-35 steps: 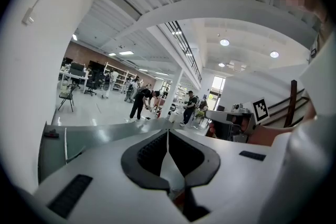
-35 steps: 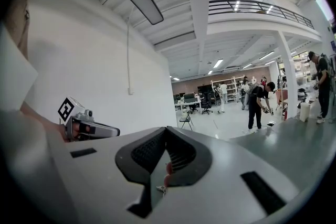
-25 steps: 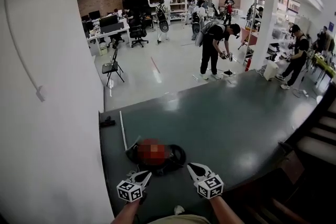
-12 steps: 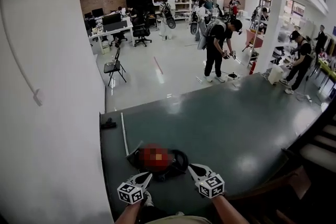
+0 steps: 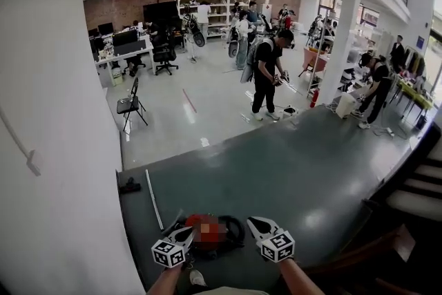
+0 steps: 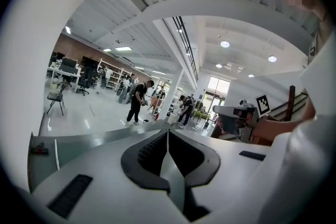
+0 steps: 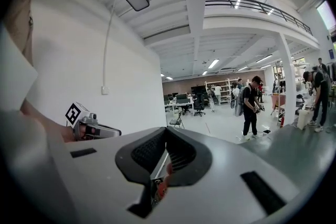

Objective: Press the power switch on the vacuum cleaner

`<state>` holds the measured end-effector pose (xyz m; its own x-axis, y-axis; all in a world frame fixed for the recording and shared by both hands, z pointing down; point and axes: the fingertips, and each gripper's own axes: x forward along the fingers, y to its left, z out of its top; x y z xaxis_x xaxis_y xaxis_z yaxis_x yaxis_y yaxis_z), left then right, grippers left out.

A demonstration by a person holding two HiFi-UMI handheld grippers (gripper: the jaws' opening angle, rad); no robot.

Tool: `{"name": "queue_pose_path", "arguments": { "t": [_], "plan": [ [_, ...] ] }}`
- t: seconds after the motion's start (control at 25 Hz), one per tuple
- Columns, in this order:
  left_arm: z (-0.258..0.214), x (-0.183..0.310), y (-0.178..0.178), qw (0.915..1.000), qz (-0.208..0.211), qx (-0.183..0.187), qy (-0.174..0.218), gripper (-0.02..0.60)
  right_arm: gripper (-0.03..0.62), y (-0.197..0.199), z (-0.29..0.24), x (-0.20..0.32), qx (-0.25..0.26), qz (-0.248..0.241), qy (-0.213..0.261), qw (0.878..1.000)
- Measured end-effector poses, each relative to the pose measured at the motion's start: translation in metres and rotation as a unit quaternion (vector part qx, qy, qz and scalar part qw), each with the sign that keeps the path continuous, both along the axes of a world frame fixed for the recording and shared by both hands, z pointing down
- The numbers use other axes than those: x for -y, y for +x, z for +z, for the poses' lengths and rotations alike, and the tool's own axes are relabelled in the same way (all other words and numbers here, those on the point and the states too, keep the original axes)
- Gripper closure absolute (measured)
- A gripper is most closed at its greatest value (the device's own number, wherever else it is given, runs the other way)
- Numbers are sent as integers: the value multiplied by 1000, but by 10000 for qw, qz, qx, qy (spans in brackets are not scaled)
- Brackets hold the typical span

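progress: switch not being pressed yet | left gripper (image 5: 186, 233) + right gripper (image 5: 253, 222) hovering above vacuum cleaner (image 5: 222, 238), fingers clenched on nothing | vacuum cleaner sitting lower centre of frame on dark floor (image 5: 311, 176) | remaining: reaching down, pressing switch

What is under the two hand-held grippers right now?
The vacuum cleaner lies on the dark floor below and between the left hand-held gripper and right hand-held gripper, black hose looped beside it. A blur covers its red body, so the power switch cannot be seen.
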<state>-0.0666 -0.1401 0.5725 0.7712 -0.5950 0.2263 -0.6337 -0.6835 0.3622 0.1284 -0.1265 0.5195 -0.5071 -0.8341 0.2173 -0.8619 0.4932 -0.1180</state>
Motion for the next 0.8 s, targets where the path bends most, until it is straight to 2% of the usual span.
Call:
{"name": "queue_pose_path", "arguments": {
  "t": [0.2,0.4,0.6,0.8],
  "plan": [
    [-2,41,-22,9996,272,-53,115,577,583,-30,10,40,-13,234,-63,9997],
    [14,75,-53,9993,367,-103,-18,577,583,-71,29,77,29,351,-162,9992],
    [28,101,-79,9982,586,9,-110,577,583,-111,44,101,114,445,-259,9986],
    [34,125,-94,9977,645,101,-182,577,583,-120,64,113,36,483,-524,9975]
  ]
}}
